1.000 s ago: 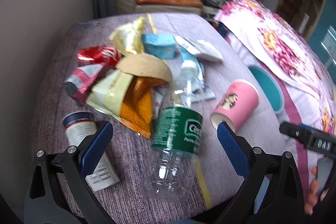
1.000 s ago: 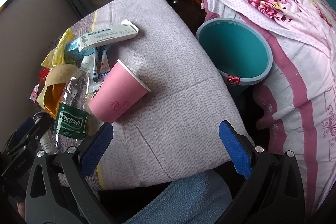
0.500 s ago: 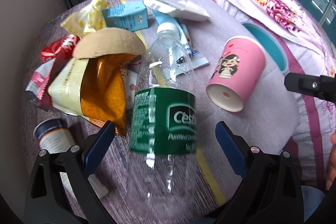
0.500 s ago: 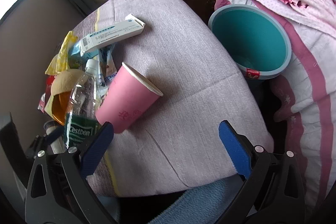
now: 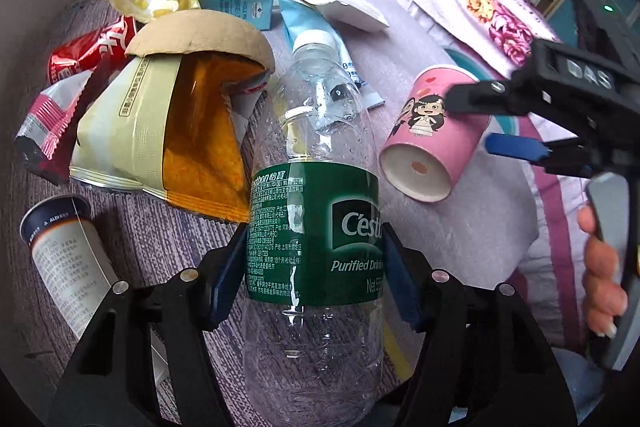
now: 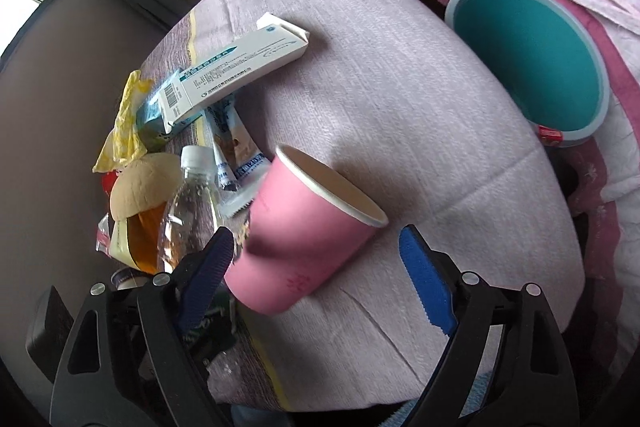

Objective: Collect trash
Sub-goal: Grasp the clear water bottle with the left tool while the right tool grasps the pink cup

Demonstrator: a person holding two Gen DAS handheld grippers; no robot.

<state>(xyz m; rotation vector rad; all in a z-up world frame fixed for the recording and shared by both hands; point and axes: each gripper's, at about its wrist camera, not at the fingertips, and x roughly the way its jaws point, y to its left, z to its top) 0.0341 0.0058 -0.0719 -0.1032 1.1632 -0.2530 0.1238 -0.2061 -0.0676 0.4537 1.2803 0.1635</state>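
On the table (image 6: 420, 87), the bottle (image 5: 316, 187) lies between the snack bag (image 5: 160, 147) on its left and the tipped cup (image 5: 434, 139) on its right (bin (image 6: 532, 63) beyond the table's edge).

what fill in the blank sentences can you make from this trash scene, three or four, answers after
1. The left gripper has its blue pads on either side of the clear ____.
2. The bottle's label is ____ in colour.
3. The pink paper cup lies on its ____.
4. The bin beside the table is ____ inside.

Answers: bottle; green; side; teal
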